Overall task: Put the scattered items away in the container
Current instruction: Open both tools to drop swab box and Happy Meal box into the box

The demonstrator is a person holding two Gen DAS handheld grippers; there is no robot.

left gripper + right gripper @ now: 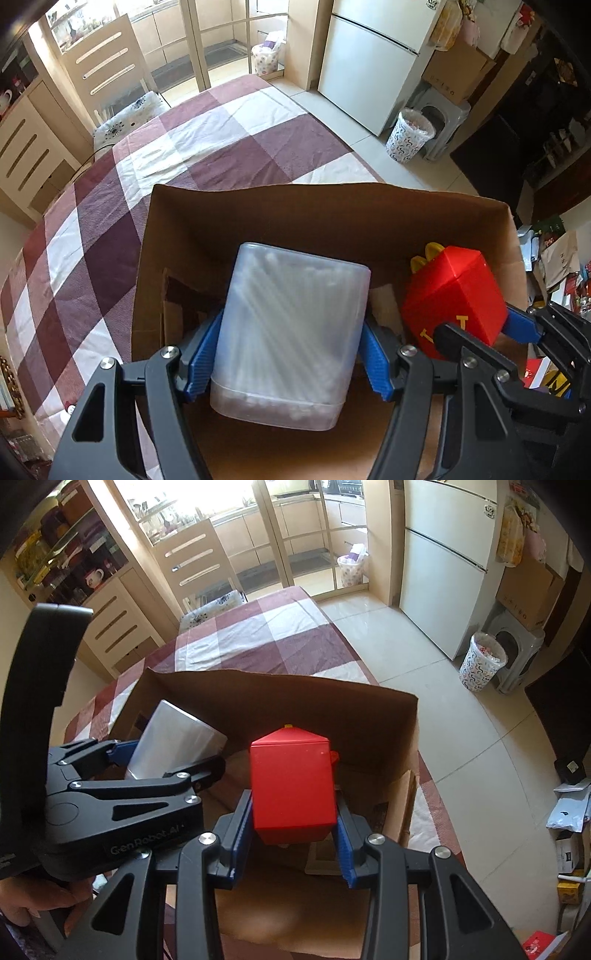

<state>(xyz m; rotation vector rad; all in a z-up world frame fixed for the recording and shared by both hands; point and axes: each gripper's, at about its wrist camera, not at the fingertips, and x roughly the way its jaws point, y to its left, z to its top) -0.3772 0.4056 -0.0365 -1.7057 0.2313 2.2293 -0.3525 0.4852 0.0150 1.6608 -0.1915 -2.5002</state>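
A brown cardboard box [332, 206] stands open on the checked tablecloth. My left gripper [288, 354] is shut on a translucent plastic box of cotton swabs [291, 332], held inside the cardboard box above its floor. My right gripper [291, 830] is shut on a red house-shaped toy box [291, 786] with yellow arches on top, also down inside the cardboard box [295, 694]. In the left wrist view the red toy box [454, 295] and the right gripper [480, 332] show at the right. In the right wrist view the swab box [173, 734] and the left gripper [162, 757] show at the left.
The plaid-covered table [221, 133] stretches beyond the box toward a wooden chair [107, 66]. A white fridge [373, 59], a patterned waste bin [410, 134] and a grey stool [447, 122] stand on the tiled floor to the right. A person's hand [33, 901] grips the left tool.
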